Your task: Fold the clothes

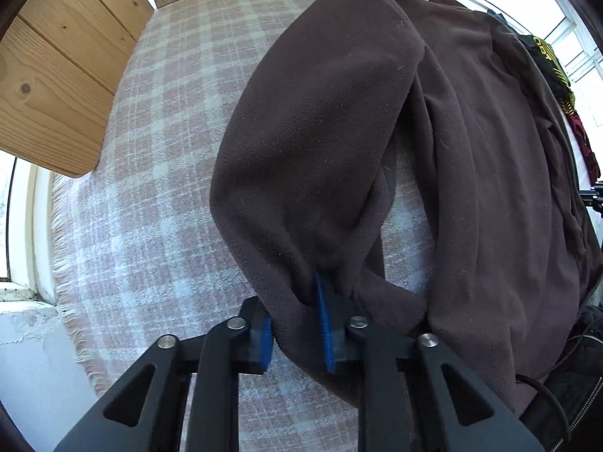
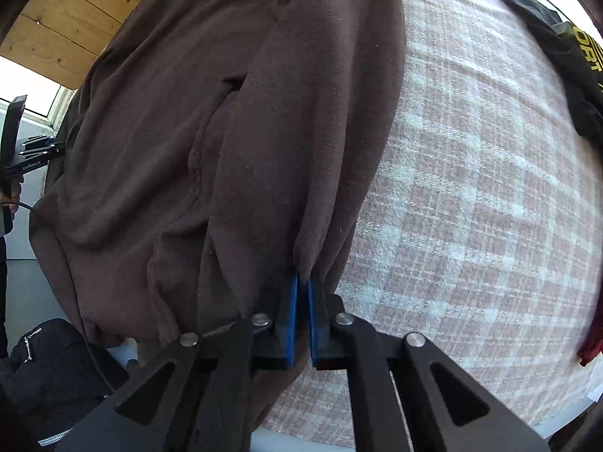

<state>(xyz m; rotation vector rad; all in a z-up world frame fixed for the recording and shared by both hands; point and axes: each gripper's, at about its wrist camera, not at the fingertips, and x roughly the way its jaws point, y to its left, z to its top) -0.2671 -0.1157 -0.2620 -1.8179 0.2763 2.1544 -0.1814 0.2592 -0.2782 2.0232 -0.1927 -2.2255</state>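
Currently: Both Grippers Clamped on Brown Fleece Garment

Left gripper (image 1: 297,324): its blue-padded fingers (image 1: 323,324) stand somewhat apart, with a thick fold of the dark brown fleece garment (image 1: 320,124) bunched between them and gripped. The cloth rises from the fingers and drapes across the pink-and-white checked woven blanket (image 1: 162,173), whose fringed edge shows at the left.

Right gripper (image 2: 302,320): its blue pads are nearly together, pinching a thin edge of the same garment (image 2: 211,143). From here the fleece spreads up and left over the blanket (image 2: 471,188).

Also noted: a light wooden plank panel (image 1: 56,86) beyond the blanket; a black garment with yellow lettering (image 2: 569,60) lying at the blanket's far right; a dark red cloth (image 2: 589,342) at the right margin.
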